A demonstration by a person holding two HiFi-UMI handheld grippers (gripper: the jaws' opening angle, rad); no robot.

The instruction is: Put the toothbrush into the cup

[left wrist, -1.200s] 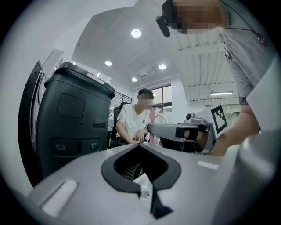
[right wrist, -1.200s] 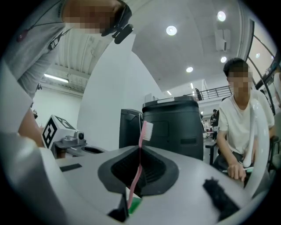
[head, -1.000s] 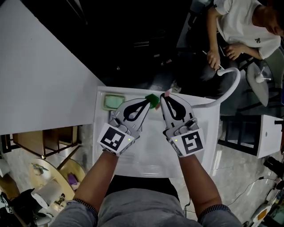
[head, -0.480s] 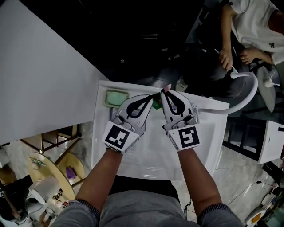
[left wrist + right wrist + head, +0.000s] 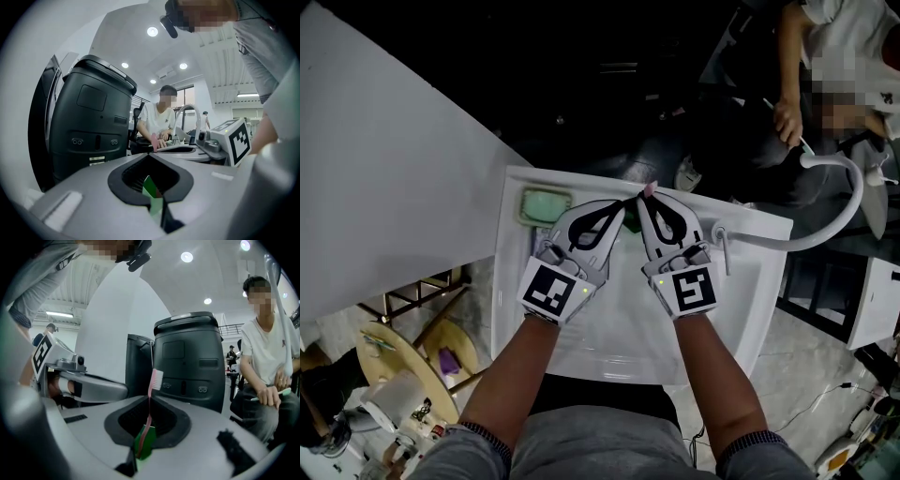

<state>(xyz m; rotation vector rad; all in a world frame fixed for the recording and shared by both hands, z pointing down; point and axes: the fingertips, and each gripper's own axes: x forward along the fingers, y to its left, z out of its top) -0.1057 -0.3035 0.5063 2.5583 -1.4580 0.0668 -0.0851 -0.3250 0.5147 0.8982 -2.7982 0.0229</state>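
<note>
My right gripper [image 5: 641, 200] is shut on a pink toothbrush [image 5: 154, 380], which stands bristles up between its jaws. The brush head pokes out past the tips [image 5: 651, 188] and also shows in the left gripper view [image 5: 154, 140]. My left gripper [image 5: 623, 208] has its jaws closed, tips almost touching the right gripper's. A green cup [image 5: 626, 236] shows dimly below and between the two grippers. A green wall of the cup [image 5: 151, 190] sits in the slit of the left jaws. Green [image 5: 144, 442] also shows behind the handle's lower end.
Both grippers hover over a white sink [image 5: 581, 337] with a tap [image 5: 722, 246] and a curved white hose [image 5: 834, 225]. A green soap dish [image 5: 546, 204] lies at its back left. A black machine [image 5: 89, 126] and a seated person [image 5: 825, 84] are beyond.
Both grippers have sunk toward the sink, still tip to tip. The green cup shows less from above. The toothbrush stays in the right jaws.
</note>
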